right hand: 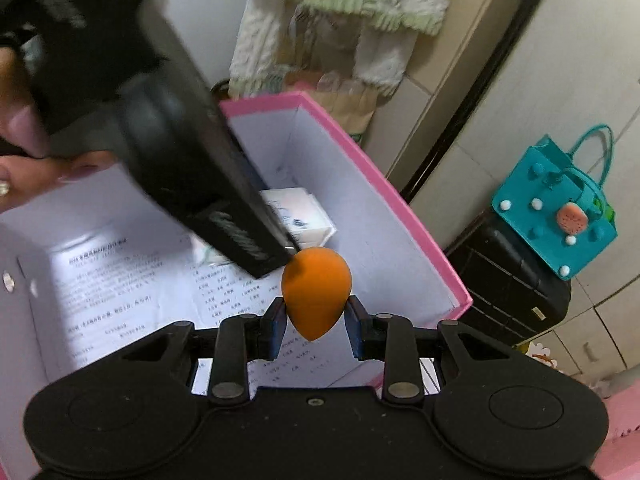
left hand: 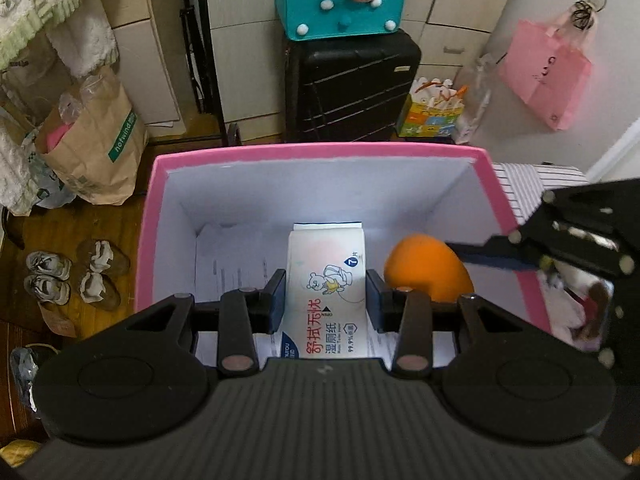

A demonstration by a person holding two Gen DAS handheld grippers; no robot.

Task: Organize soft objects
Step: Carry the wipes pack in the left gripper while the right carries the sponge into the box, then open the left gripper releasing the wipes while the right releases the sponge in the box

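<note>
Left gripper (left hand: 326, 300) is clamping a wipes pack (left hand: 326, 292), right gripper (right hand: 316, 320) an orange sponge (right hand: 316, 292); both are hanging directly above the pink box (left hand: 320, 150).

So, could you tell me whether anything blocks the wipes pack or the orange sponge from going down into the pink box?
Nothing visible does. The wipes pack and orange sponge hang over the open pink box; below lie only printed sheets.

both tools angle downward; left tool (left hand: 326, 300) and right tool (right hand: 317, 322) clamped tight
</note>
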